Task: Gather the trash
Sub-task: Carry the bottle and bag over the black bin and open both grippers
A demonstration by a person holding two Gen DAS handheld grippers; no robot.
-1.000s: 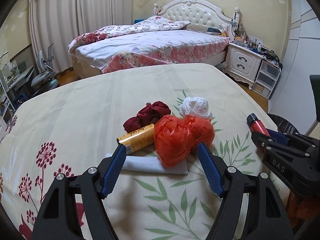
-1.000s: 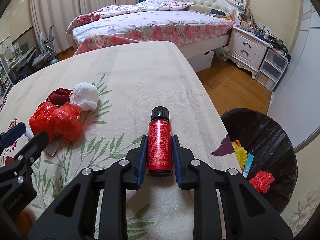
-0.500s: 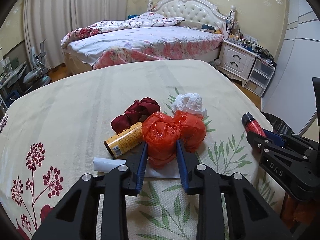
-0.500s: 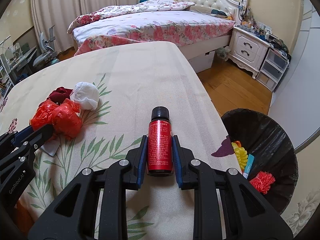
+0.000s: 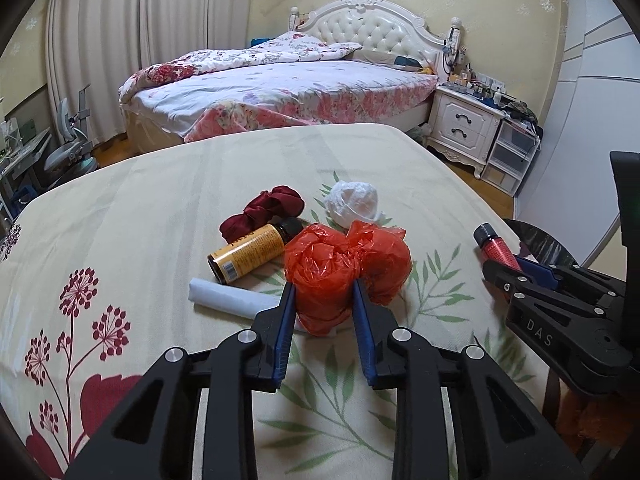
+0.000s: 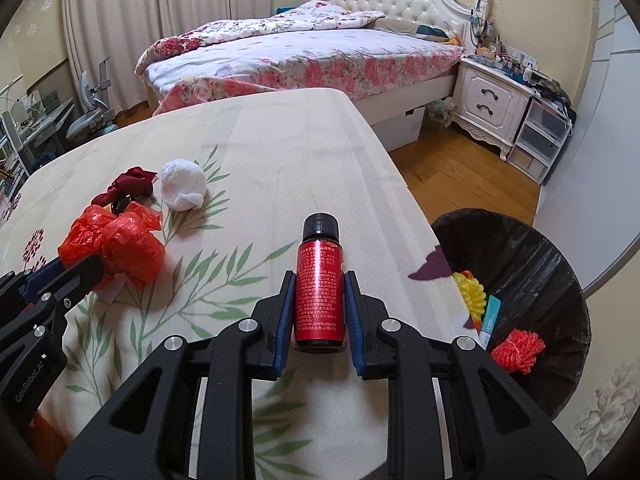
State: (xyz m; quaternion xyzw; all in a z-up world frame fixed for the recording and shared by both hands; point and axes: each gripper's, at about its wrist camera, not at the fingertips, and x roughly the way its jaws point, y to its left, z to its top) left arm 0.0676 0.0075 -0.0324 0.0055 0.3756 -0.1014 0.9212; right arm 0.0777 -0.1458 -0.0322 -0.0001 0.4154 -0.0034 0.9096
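A crumpled red plastic bag (image 5: pixel 348 256) lies on the floral tablecloth, and my left gripper (image 5: pixel 323 286) is shut on its near part, blue pads pressing into the plastic. Behind it lie a yellow bottle (image 5: pixel 252 254), a rolled white paper (image 5: pixel 228 298), a dark red cloth (image 5: pixel 264 214) and a white wad (image 5: pixel 354 202). My right gripper (image 6: pixel 319 277) is shut on a small red bottle (image 6: pixel 319 264) with a black cap, held over the table near its right edge. The same red bag (image 6: pixel 120 244) shows at the left of the right wrist view.
A black-lined trash bin (image 6: pixel 520 248) stands on the wooden floor just past the table's right edge, with yellow and red scraps inside. A bed (image 5: pixel 280 88) and a white nightstand (image 5: pixel 464 124) stand beyond the table.
My left gripper went from wide open around the red bag to shut on it, and has drawn slightly back with it. The right gripper and red bottle stayed put.
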